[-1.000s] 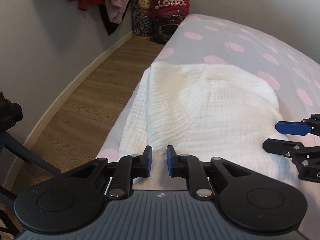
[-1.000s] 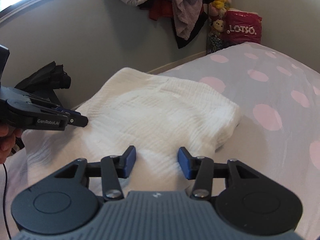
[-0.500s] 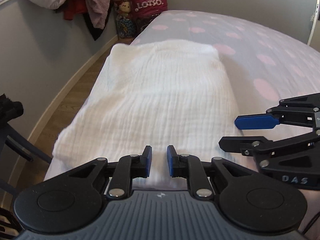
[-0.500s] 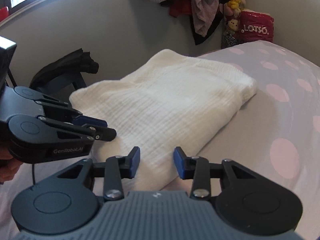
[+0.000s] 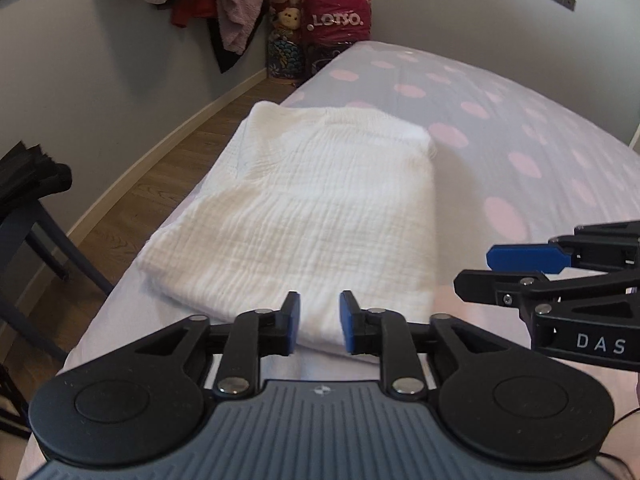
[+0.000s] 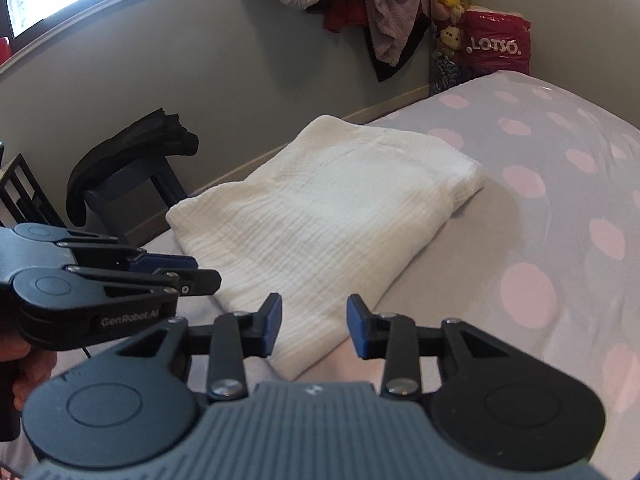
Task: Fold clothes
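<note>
I see the folded white muslin cloth (image 5: 316,216) lying flat on the bed (image 5: 520,128), along the bed's edge nearest the grey wall, its near corner just ahead of both tools. My left gripper (image 5: 319,322) hangs just short of that near edge with its blue pads a narrow gap apart and nothing between them; the cloth's front hem drops out of sight behind the gripper body, so I cannot tell whether the pads touch fabric. My right gripper (image 6: 314,326) has its pads set wider, also empty, above the near corner of the cloth, where the same hem is hidden by its body. In the left wrist view the right tool comes in from the right, cut off by the frame, its fingers parted. Beyond the cloth, at the far end of the bed, a red bag marked LOTSO (image 5: 336,20) stands with plush toys (image 5: 289,16) beside it, partly hidden. Left of the cloth, off the bed, a dark chair (image 6: 132,176) carries black fabric, its legs cut off.
</note>
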`<state>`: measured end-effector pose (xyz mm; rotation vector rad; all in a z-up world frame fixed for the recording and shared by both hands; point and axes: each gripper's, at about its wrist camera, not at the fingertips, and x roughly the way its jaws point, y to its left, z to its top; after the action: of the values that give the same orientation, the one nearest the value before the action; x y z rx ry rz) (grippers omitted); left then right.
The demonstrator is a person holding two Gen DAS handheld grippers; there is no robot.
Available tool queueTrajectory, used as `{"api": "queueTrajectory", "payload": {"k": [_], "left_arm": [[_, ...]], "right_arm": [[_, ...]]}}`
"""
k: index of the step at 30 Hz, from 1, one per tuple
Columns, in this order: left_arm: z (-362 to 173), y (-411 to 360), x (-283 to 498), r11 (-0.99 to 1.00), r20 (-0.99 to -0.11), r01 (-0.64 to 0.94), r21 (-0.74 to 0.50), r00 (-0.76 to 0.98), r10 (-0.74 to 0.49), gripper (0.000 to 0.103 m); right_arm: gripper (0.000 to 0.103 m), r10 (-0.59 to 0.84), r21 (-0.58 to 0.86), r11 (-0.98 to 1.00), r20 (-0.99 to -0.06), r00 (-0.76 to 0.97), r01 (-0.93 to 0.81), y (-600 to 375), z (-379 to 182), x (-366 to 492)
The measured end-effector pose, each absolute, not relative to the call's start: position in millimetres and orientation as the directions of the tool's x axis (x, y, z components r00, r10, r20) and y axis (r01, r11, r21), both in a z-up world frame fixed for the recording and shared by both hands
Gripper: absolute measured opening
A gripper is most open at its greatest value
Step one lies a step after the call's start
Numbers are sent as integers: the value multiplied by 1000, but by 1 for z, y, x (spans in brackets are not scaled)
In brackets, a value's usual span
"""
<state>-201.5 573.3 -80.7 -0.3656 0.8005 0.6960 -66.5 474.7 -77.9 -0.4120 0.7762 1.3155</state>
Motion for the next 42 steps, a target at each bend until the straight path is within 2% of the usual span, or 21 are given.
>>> {"api": "queueTrajectory", "payload": {"k": [2, 7, 11, 15, 25, 42], "left_arm": [[-63, 555, -207, 713, -753, -701, -30, 485, 445, 53], [-24, 520, -216, 673, -726, -740, -26, 477, 496, 62], [-4, 494, -219, 650, -694, -759, -18, 477, 539, 71], [-2, 475, -216, 646, -694, -763, -28, 480, 536, 71], [-18, 450, -221, 612, -705, -790, -38, 456, 544, 72], [-13, 444, -227, 584, -705, -812, -24, 428, 566, 70]], "right_arm": [[49, 694, 163, 268, -716, 73, -950, 458, -63, -69], [55, 697, 189, 342, -708, 113, -921, 417, -28, -75], [68, 717, 143, 355, -676, 171, -924, 392, -3, -82], [74, 728, 121, 376, -651, 212, -919, 371, 13, -83], [75, 691, 129, 417, -688, 222, -900, 345, -4, -89], [74, 703, 130, 414, -675, 226, -901, 340, -7, -100]]}}
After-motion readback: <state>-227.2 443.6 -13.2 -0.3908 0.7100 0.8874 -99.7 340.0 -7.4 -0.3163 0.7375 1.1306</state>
